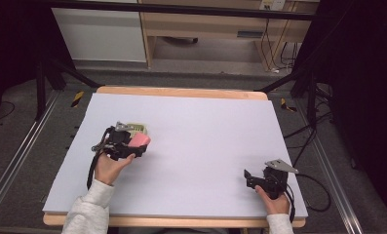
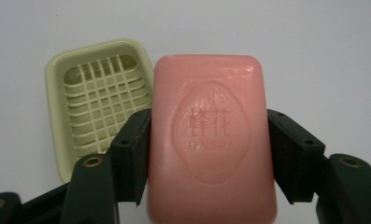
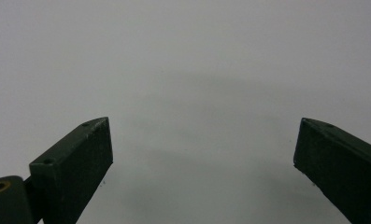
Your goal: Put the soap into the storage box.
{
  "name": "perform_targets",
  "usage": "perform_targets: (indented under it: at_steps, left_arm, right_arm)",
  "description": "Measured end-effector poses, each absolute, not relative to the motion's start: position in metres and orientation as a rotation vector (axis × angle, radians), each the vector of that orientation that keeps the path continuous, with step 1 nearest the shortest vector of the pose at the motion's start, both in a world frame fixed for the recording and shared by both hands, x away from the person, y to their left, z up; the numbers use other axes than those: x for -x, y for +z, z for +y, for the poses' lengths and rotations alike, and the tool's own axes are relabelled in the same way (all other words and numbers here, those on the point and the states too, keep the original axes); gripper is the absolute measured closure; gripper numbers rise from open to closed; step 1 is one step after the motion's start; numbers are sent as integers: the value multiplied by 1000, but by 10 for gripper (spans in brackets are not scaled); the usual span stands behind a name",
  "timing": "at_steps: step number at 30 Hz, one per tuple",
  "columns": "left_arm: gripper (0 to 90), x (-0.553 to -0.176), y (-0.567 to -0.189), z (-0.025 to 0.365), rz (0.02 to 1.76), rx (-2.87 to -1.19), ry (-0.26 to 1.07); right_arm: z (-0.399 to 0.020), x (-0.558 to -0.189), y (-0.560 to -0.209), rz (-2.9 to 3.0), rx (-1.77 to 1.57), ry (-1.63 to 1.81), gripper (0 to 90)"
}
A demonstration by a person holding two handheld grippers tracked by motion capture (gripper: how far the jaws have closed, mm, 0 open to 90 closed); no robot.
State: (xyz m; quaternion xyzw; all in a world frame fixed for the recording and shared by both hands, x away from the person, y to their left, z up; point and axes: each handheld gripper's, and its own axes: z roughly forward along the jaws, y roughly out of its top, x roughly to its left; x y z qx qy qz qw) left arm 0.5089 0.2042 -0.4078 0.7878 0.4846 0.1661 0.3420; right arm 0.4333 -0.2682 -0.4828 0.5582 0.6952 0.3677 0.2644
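Left tool (image 2: 210,154) clamped (right tool (image 3: 204,154) spread wide).

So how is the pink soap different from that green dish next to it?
The soap is pink and solid; the dish is pale green with an open slatted grid. The soap is clamped between the jaws of the left hand-held gripper; the dish lies free on the table. The soap bears an embossed stamp; the dish is plain. Both are rounded rectangles.

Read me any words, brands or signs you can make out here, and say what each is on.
"FLAUHRA", or close to it: pressed into the pink soap bar; the letters are soft.
Two Chinese characters above it on the soap, too faint to read surely.
Green soap dish: no text.
Label on the far cabinet: too small to read.
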Motion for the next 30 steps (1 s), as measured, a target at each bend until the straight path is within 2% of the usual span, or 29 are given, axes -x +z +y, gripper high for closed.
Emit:
perform_targets:
  at_steps: [13,30]
  left_arm:
    - [374,-527,-398,223,1314,-1975,474]
    - [374,-554,-411,227,1376,-1964,490]
  right_arm:
    - [-267,-434,-483,1884,-1508,991,49]
    - [-266,-435,-483,1887,-1511,992,49]
